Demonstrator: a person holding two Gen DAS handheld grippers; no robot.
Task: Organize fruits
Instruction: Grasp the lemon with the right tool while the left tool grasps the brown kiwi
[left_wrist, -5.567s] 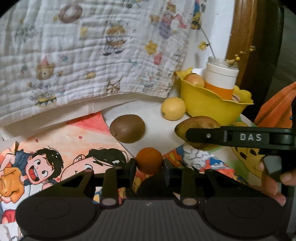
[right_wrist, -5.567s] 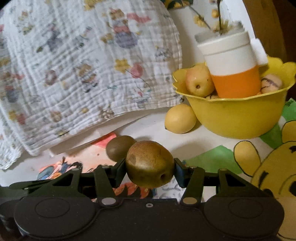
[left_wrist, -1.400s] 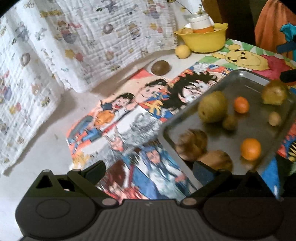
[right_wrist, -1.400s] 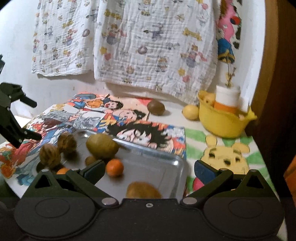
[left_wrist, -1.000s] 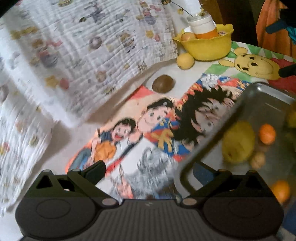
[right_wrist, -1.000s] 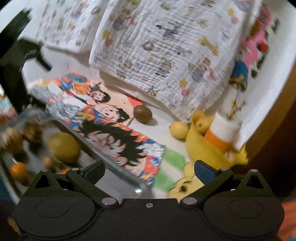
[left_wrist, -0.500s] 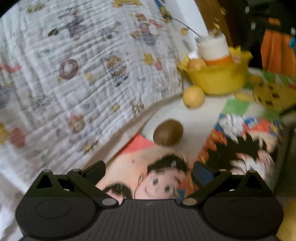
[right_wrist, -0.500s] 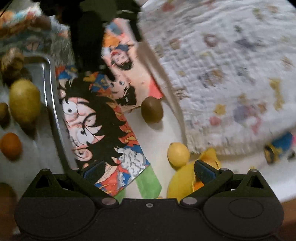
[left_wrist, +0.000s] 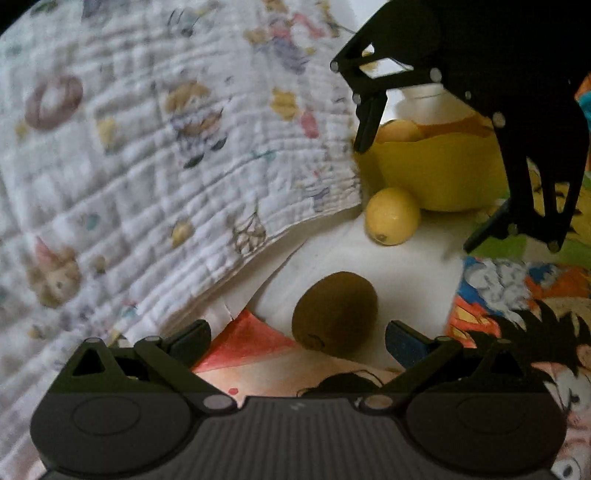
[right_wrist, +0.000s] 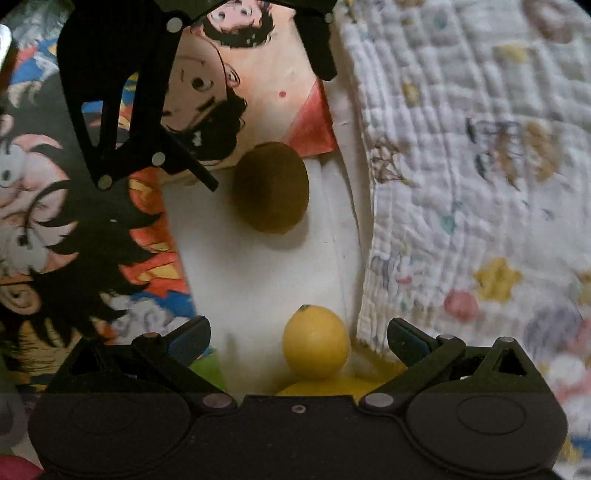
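Both tongs are spread wide and empty, left gripper (left_wrist: 297, 338) lined up on the kiwi (left_wrist: 334, 313), right gripper (right_wrist: 298, 338) over the lemon (right_wrist: 316, 341) beside the yellow bowl (left_wrist: 439, 173), so next is probably closing on each.

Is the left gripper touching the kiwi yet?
Apart. In the left wrist view the open left gripper straddles the kiwi, with bare table and poster visible between the fruit and each fingertip.

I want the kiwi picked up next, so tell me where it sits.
In the left wrist view the kiwi lies centred just ahead of the open left gripper, on white paper beside the quilted cloth, nearer than the lemon.
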